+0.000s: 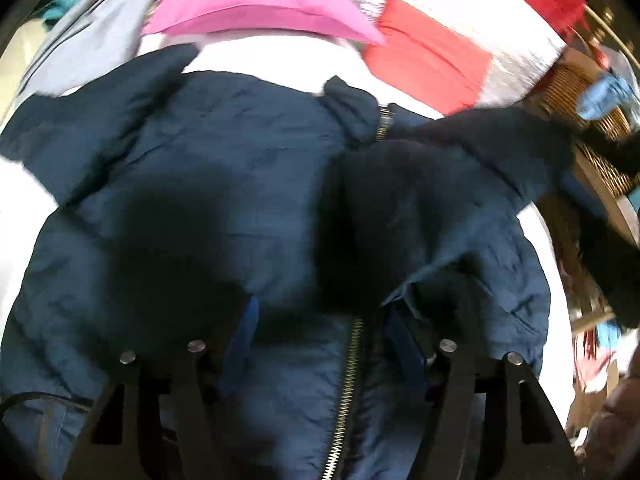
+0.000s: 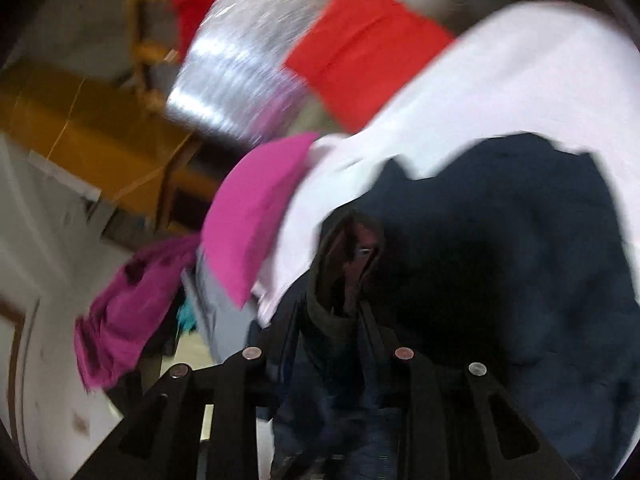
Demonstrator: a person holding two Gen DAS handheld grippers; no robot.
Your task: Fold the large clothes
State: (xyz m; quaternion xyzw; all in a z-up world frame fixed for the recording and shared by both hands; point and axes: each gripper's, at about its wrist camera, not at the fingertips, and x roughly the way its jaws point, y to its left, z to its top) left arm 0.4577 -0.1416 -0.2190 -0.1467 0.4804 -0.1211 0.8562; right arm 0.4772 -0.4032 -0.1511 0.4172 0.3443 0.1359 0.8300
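A navy padded jacket (image 1: 240, 140) lies spread on a white sheet (image 1: 280, 56), its brass zip (image 1: 348, 368) running up between my left fingers. My left gripper (image 1: 266, 240) hovers low over the jacket's front with its jaws open and nothing pinched. The jacket's right sleeve (image 1: 500, 140) is raised and blurred. In the right wrist view the jacket (image 2: 540, 240) fills the right side. My right gripper (image 2: 340, 292) is shut on a bunched end of the jacket, a cuff with a dark reddish inside (image 2: 352, 248).
A folded pink cloth (image 1: 256, 4) and a folded red cloth (image 1: 428, 60) lie beyond the jacket. A grey garment (image 1: 88, 40) is at far left, a wicker basket (image 1: 580, 104) at right. A magenta garment (image 2: 128, 312) hangs off the edge near yellow wooden furniture (image 2: 80, 128).
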